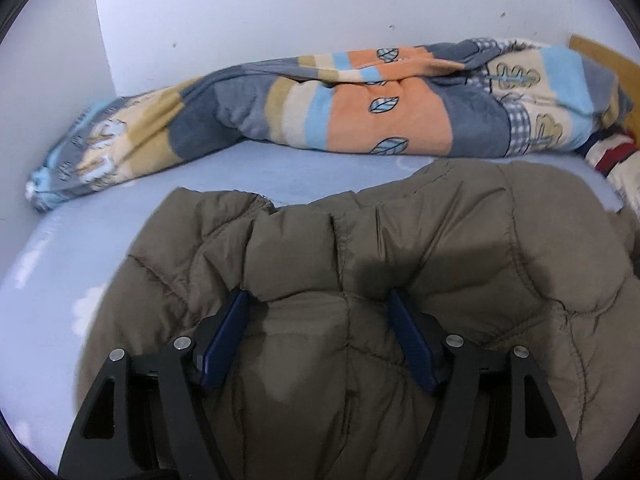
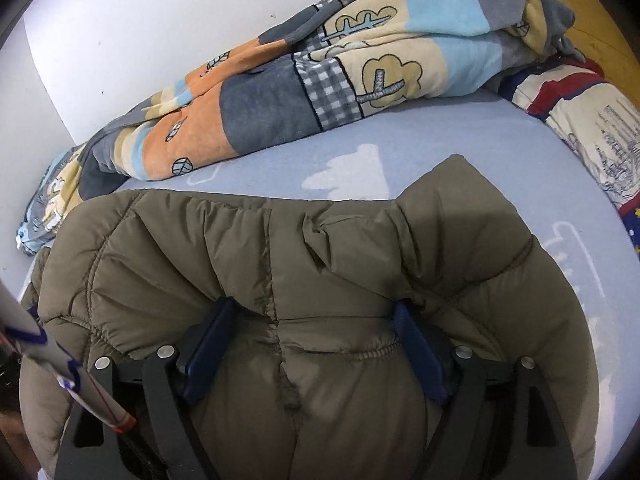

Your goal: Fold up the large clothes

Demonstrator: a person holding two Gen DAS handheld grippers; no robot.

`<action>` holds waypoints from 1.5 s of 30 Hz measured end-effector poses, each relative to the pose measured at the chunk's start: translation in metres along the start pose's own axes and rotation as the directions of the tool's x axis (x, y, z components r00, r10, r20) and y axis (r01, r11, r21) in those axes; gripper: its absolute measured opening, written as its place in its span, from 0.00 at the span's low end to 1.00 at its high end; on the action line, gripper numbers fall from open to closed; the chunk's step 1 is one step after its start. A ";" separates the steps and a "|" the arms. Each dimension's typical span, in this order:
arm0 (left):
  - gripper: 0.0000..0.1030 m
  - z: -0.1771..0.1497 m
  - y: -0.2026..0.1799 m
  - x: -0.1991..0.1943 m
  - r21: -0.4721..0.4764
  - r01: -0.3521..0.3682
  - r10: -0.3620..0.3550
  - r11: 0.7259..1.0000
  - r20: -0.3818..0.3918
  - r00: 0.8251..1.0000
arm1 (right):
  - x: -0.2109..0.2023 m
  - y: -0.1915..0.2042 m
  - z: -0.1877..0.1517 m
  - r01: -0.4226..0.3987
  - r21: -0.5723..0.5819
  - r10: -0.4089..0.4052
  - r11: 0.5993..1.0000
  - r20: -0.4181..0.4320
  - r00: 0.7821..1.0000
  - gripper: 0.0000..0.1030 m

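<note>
Left wrist view: the olive puffer jacket [image 1: 400,240] lies on a bed w/ a pale blue sheet [image 1: 60,248], filling the lower and right part of the frame. The left gripper [image 1: 320,300] sits low on the jacket, jaws spread wide, a puffy quilted fold bulging between the blue pads [image 1: 224,336]; both pads look pushed into the padding on either side, but can't tell whether they actually clamp it. Beyond the jacket, against the white wall [image 1: 280,20], a patchwork fleece blanket [image 1: 360,112] is bunched along the bed's far edge, well apart from the jacket's hem on the left, nearer on the right. Right wrist view: same jacket [image 2: 280,260], its far edge rumpled w/ one corner peaking up. The right gripper [image 2: 316,308] also has its jaws wide, a padded section w/ a seam running between the pads [image 2: 208,344]; grip can't be told here either. Right of the jacket, a printed pillow [image 2: 580,120] w/ red and navy trim. Left of the jacket, near the gripper's base, a white strip w/ blue edging [image 2: 36,340] crosses the frame; unclear what it is.
</note>
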State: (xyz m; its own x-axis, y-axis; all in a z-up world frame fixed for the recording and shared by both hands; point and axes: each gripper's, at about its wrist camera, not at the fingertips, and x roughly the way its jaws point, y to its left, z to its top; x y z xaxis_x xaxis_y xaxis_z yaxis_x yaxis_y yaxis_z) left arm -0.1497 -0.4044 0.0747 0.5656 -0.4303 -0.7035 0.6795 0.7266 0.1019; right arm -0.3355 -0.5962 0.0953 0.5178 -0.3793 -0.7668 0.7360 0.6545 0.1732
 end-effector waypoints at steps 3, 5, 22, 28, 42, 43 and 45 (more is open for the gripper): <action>0.70 -0.009 0.015 -0.040 -0.022 0.085 -0.085 0.996 0.018 0.996 | -0.044 0.001 -0.007 -0.002 0.036 0.001 0.999 0.022 1.000 0.78; 0.70 -0.022 0.023 -0.069 -0.021 0.104 -0.103 0.994 0.037 0.994 | -0.082 -0.001 -0.020 -0.085 0.057 0.080 0.995 0.082 0.993 0.78; 0.75 -0.107 0.056 -0.189 -0.007 0.072 -0.072 0.997 0.020 0.997 | -0.214 0.044 -0.137 -0.055 -0.043 0.058 0.998 0.050 0.997 0.79; 0.75 -0.099 0.064 -0.156 -0.056 0.061 -0.063 0.997 -0.021 0.998 | -0.189 0.039 -0.130 -0.037 -0.052 0.039 0.998 0.044 0.998 0.79; 0.77 -0.105 0.047 -0.106 -0.014 -0.030 0.028 0.999 -0.140 0.990 | -0.122 0.040 -0.130 -0.051 -0.059 0.047 0.997 -0.064 0.997 0.75; 0.77 -0.105 0.048 -0.107 -0.015 -0.030 0.028 0.999 -0.141 0.990 | -0.120 0.040 -0.131 -0.049 -0.061 0.045 0.997 -0.070 0.997 0.75; 0.77 -0.103 0.047 -0.114 -0.013 -0.043 0.041 0.999 -0.125 0.991 | -0.118 0.038 -0.131 -0.049 -0.067 0.044 0.997 -0.078 0.996 0.76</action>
State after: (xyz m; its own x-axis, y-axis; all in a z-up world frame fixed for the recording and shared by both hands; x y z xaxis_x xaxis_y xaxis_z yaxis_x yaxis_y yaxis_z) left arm -0.2300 -0.2665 0.0873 0.5303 -0.3300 -0.7809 0.6483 0.7514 0.1227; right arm -0.4254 -0.4407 0.1110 0.5138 -0.2979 -0.8045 0.6786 0.7149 0.1686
